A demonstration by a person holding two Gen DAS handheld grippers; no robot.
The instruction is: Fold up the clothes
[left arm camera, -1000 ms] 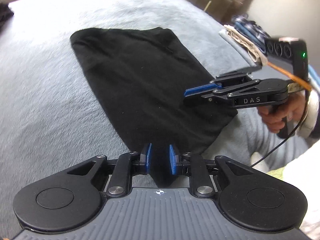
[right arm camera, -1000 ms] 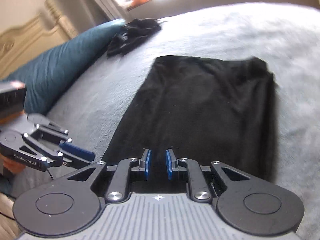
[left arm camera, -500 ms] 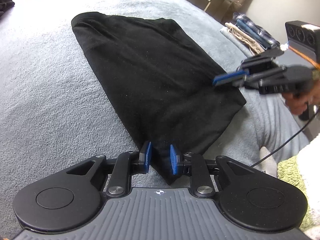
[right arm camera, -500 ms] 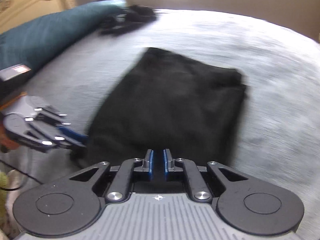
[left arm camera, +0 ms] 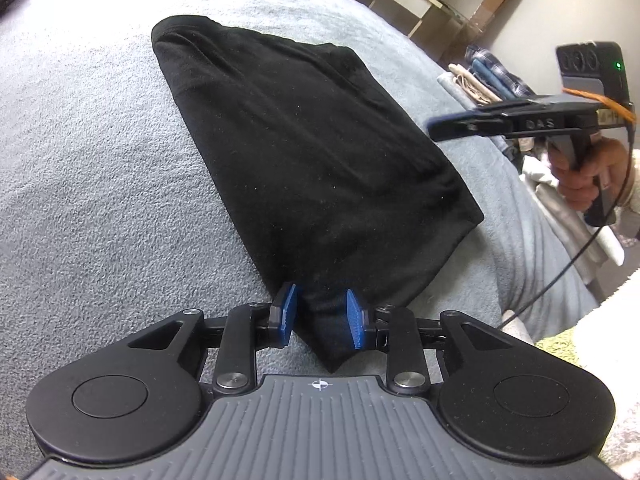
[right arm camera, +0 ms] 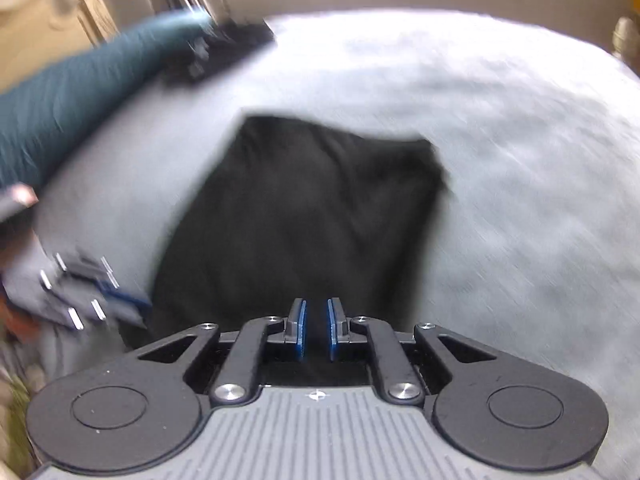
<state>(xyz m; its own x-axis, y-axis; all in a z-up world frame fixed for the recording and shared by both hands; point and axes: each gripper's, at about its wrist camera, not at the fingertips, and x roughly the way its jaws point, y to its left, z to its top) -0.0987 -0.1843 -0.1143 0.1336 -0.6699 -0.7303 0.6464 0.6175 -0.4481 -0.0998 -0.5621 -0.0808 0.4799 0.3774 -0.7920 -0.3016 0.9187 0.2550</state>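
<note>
Both tongs gape: left tongs (left arm camera: 321,315) straddling black garment (left arm camera: 304,152) corner, right tongs (right arm camera: 316,328) narrowly parted, empty.

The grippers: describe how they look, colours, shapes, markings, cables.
The left gripper has blue ribbed pads on black linkage arms with silver pivot pins, two round black housings and a ribbed grey body with a small crosshair mark. The right gripper matches; in the left wrist view its side reads "DAS", with a green light, an orange strip and a black cable.
</note>
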